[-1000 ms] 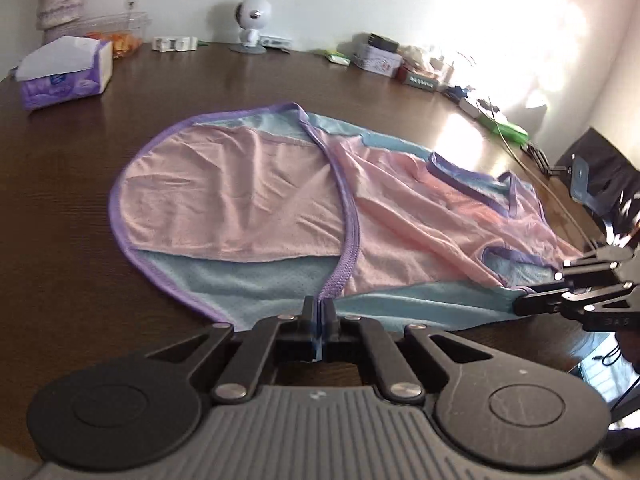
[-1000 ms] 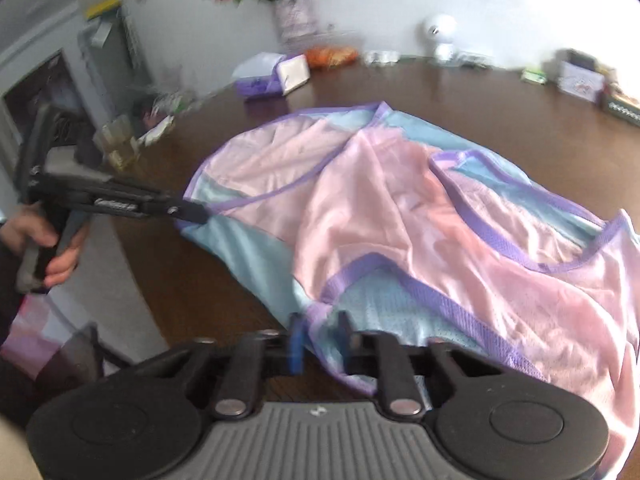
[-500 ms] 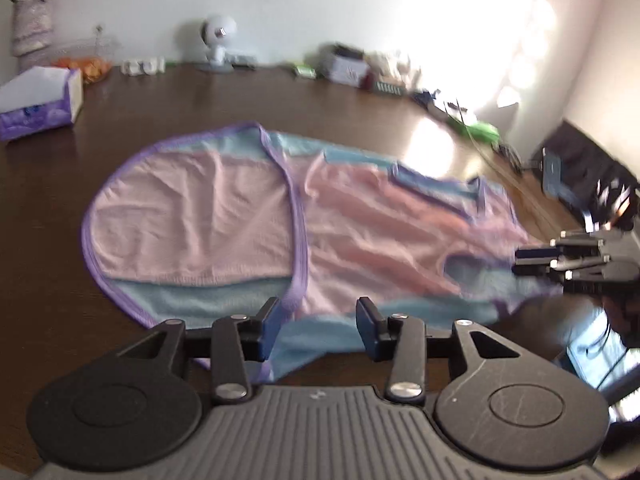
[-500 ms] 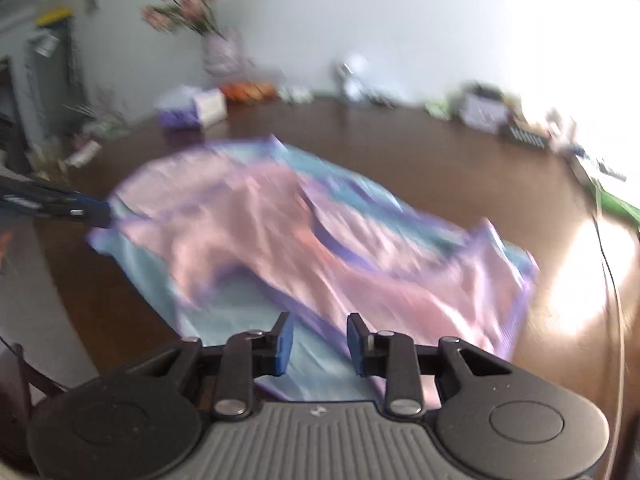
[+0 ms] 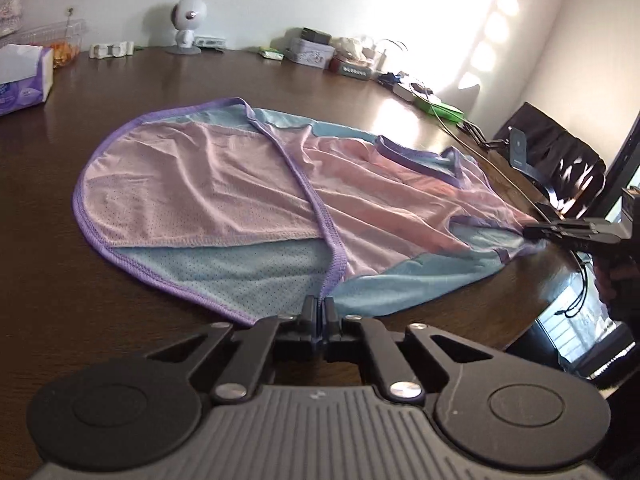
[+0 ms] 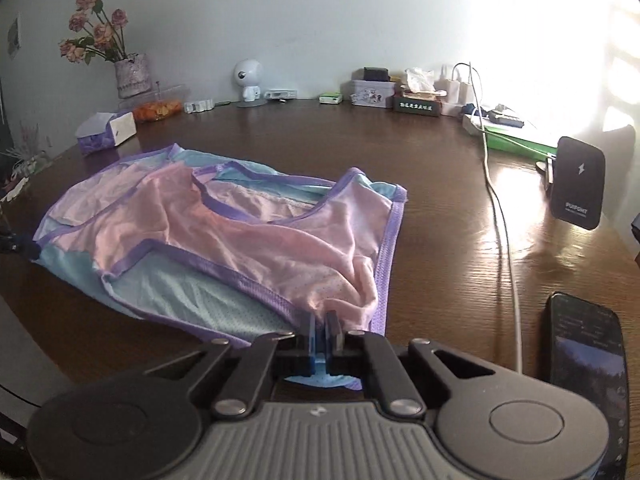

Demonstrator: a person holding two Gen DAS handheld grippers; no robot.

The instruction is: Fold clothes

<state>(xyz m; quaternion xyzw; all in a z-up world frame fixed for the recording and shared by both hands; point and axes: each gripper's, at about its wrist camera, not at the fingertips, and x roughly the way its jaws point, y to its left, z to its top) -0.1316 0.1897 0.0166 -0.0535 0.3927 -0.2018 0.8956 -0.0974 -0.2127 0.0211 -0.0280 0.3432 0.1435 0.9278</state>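
A pink and light-blue mesh garment (image 5: 224, 184) with purple trim lies spread on the dark wooden table (image 5: 48, 280). My left gripper (image 5: 320, 312) is shut on its near purple-trimmed hem. At the right end of the cloth, my right gripper (image 5: 530, 232) pinches a corner. In the right wrist view the garment (image 6: 240, 236) looks folded over itself, and my right gripper (image 6: 320, 328) is shut on its near edge, with blue cloth showing under the jaws. My left gripper (image 6: 28, 249) holds the far left corner there.
A tissue box (image 5: 24, 80), a white round-headed figure (image 5: 190, 24), tins and chargers line the table's far edge. A white cable (image 6: 500, 216), a phone (image 6: 584, 364) and a black power bank (image 6: 578, 184) lie right of the cloth. A black chair (image 5: 560, 160) stands beyond the table.
Half a second ago both grippers were open just off the cloth. Now both have shut on the garment's near edge again, and the views have steadied.
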